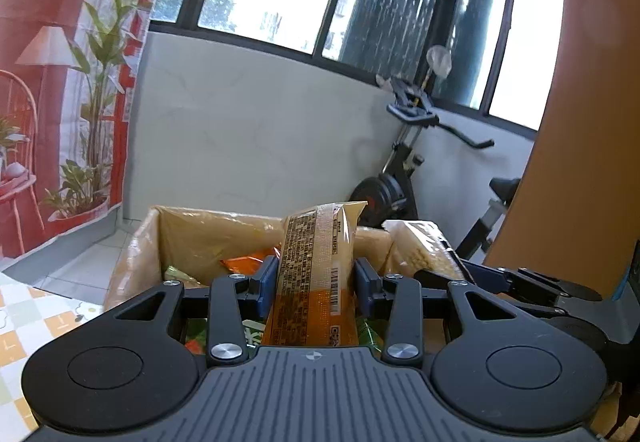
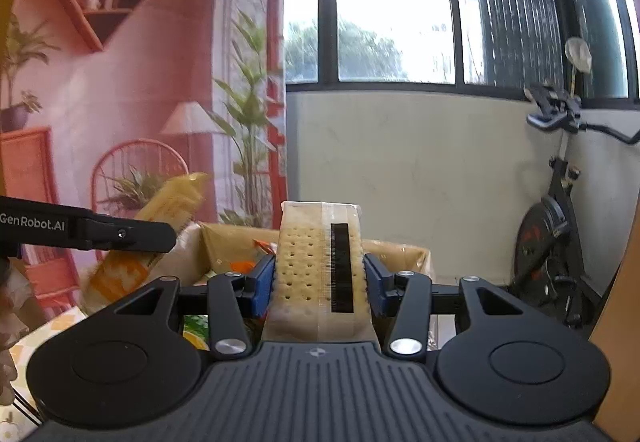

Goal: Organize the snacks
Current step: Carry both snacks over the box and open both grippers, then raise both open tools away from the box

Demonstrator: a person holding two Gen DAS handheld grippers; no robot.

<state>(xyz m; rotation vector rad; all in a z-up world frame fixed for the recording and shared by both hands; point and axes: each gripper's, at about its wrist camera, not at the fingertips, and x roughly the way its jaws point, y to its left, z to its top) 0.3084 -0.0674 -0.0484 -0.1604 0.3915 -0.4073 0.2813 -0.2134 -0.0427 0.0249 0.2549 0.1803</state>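
Left tongs (image 1: 315,280) clamped on orange biscuit packet (image 1: 316,274); right tongs (image 2: 319,278) clamped on cracker packet (image 2: 320,262). Both upright, near cardboard box (image 1: 192,230) holding other snacks. Step: carrying packets. Next: lower into box, release.

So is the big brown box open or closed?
Open. The cardboard box has no lid over its top, and you can see an orange snack bag lying inside it.

Left claw (image 1: 315,284) and right claw (image 2: 319,284) both clamped, level.
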